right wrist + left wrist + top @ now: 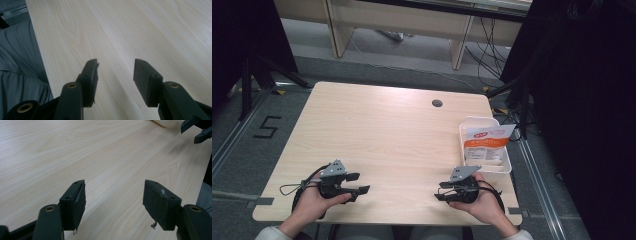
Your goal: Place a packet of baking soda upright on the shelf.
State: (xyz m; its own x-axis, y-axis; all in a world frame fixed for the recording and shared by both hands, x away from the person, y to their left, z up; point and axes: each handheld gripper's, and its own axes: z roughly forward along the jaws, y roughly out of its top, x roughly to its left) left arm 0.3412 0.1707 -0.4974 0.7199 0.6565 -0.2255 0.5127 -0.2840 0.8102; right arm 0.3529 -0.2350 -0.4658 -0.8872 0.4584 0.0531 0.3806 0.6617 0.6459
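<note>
Presently, both the left gripper [360, 183] and right gripper [440, 191] are held released and empty, while the light, crinkly pouch [485, 145] in the white tray [462, 137] is judged best pinched at its upper edge.

From my seat, the packet's [484, 145] print is too small to read. The other gripper [197, 131] at one o'clock is cut off by the frame's edge.

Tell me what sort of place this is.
Probably a lab or office corner set up for recording. A bare wooden table stands on grey carpet, loose cables trail across the floor behind it, and black curtains hang at the sides.
</note>
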